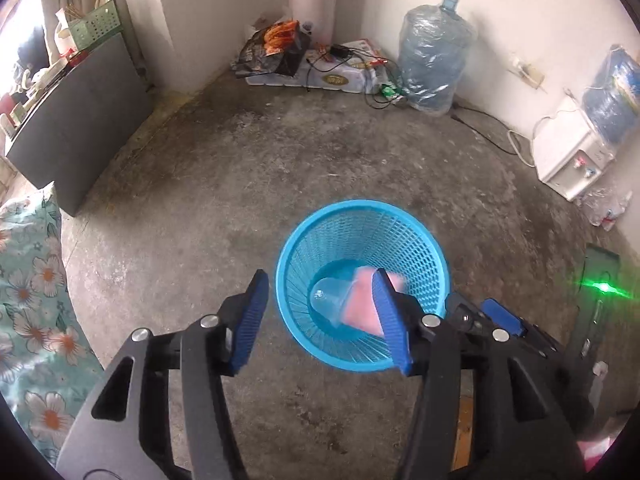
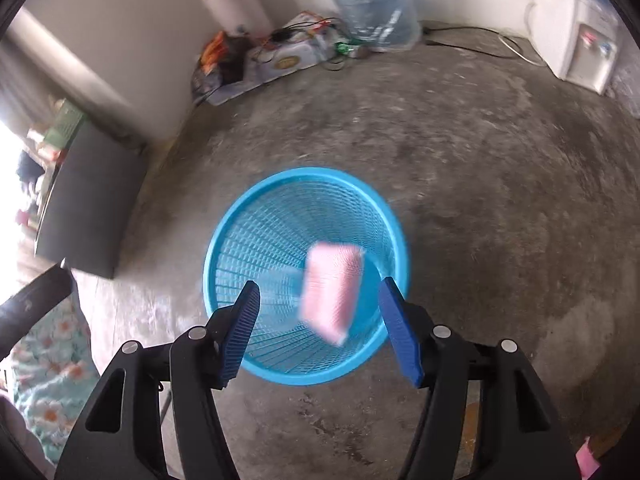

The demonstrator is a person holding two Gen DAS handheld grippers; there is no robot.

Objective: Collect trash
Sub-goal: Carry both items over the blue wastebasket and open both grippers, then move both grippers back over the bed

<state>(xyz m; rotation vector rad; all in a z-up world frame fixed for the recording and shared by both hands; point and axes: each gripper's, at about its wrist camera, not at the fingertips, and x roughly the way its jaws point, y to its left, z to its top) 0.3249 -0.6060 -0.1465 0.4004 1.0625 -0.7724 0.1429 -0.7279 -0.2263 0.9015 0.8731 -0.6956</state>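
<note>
Trash: we see two pcs inside the blue basket [image 1: 362, 216] – a pink block [image 2: 332, 292] and a clear plastic cup [image 1: 326, 298].
Pink block: blurred in the right wrist view, tilted, between the right gripper's pads but touching neither; we can't tell if it rests on the bottom yet.
Clear cup: lies on its side at the basket bottom, just beside the pink block, seen in the left wrist view only.
Basket: round blue mesh bin, upright on the concrete floor [image 1: 240, 184], rim facing both cams.
Left gripper [image 1: 320, 316]: jaws spread, nothing pinched; we see it over the near-left part of the rim, right pad overlapping the pink block in view.
Right gripper [image 2: 318, 324]: jaws spread, pads clear of the block; pointed down into the basket. In the left wrist view its blue pad shows just right of the basket.
Floor bkgd: water jug [image 1: 434, 60] in plastic wrap stands by the far wall, near a pile of bags and cables [image 1: 304, 56].
Dispenser: white water dispenser [image 1: 568, 156] at the right wall, well apart from the basket.
Left side: dark cabinet [image 1: 80, 124] and floral fabric [image 1: 36, 300] at the left edge.
</note>
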